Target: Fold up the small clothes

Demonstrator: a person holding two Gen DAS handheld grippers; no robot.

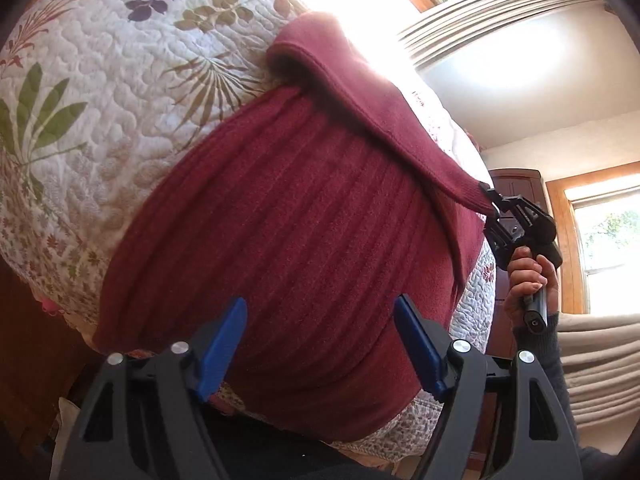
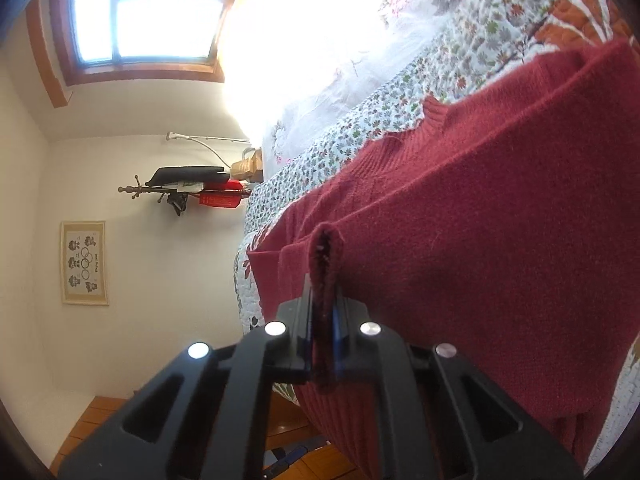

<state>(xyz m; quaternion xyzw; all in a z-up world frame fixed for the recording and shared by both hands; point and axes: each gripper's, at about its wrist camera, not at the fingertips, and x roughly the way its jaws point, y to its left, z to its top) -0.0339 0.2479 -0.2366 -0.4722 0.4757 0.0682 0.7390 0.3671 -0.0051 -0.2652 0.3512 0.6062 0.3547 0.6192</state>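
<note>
A dark red ribbed sweater (image 1: 296, 216) lies spread on a floral quilt (image 1: 100, 92). My left gripper (image 1: 320, 344) hovers open over its near hem, blue pads wide apart with nothing between them. One sleeve (image 1: 372, 100) is stretched across the sweater's body toward the right. My right gripper (image 1: 490, 204), held by a hand (image 1: 528, 276), is shut on the sleeve's cuff. In the right wrist view the cuff (image 2: 326, 256) stands pinched between the closed fingers of my right gripper (image 2: 324, 304), with the sweater (image 2: 500, 240) behind it on the quilt (image 2: 360, 128).
The bed's edge runs under the sweater's hem. Windows (image 2: 152, 12) let in strong glare. A coat rack (image 2: 180, 188) and a framed picture (image 2: 85, 263) are on the wall; wooden floor (image 2: 92, 424) lies beside the bed. A dark cabinet (image 1: 516, 184) stands beyond the bed.
</note>
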